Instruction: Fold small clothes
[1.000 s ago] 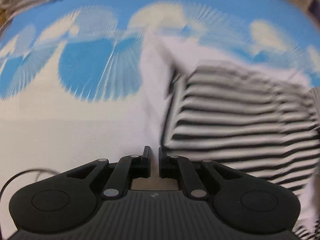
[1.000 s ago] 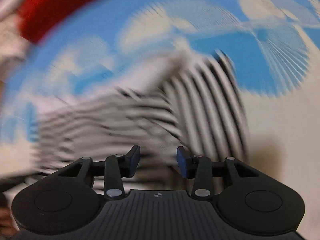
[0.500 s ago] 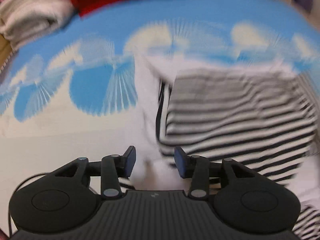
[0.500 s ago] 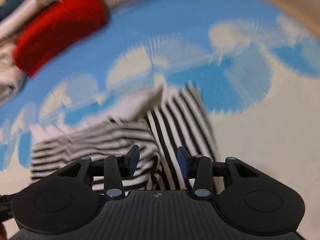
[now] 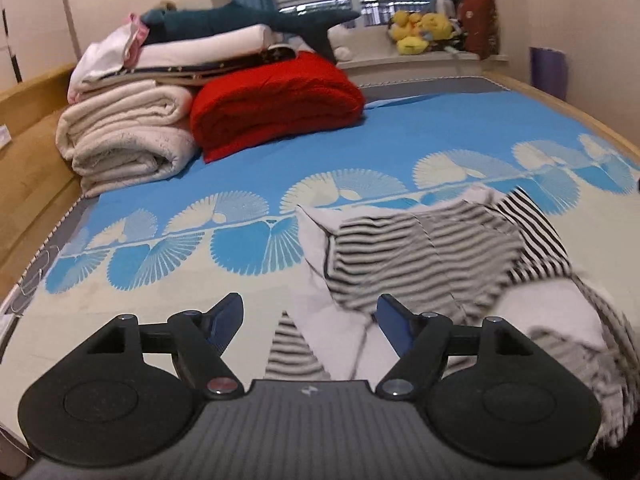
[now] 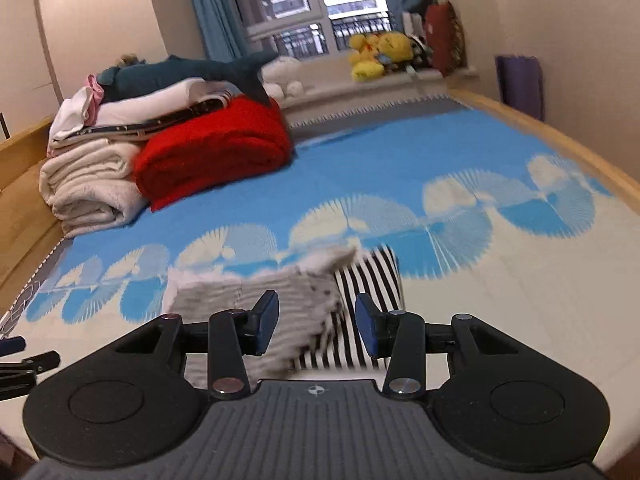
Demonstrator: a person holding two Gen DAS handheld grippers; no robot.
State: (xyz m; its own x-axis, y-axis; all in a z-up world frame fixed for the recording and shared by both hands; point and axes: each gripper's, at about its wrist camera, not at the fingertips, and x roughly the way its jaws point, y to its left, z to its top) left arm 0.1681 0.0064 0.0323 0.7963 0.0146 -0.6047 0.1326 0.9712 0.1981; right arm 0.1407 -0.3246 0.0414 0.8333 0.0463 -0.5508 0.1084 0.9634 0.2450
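A black-and-white striped garment [image 5: 432, 256] lies folded on the blue and cream bed cover, with a white inner side showing. In the right wrist view the striped garment [image 6: 360, 292] lies just ahead of the fingers, partly blurred. My left gripper [image 5: 310, 318] is open and empty, raised above the garment's near left edge. My right gripper [image 6: 316, 320] is open and empty, raised above the garment's near edge.
A red folded blanket [image 5: 276, 100] and a stack of cream and white blankets [image 5: 124, 132] sit at the far left of the bed. A toy shark [image 5: 248, 20] lies on the stack. Plush toys [image 5: 420, 30] line the windowsill. The wooden bed frame [image 5: 28, 168] runs along the left.
My left gripper has opened and let go of the garment. Both grippers have lifted and tilted up from the bed, so the room now shows. The garment lies folded.
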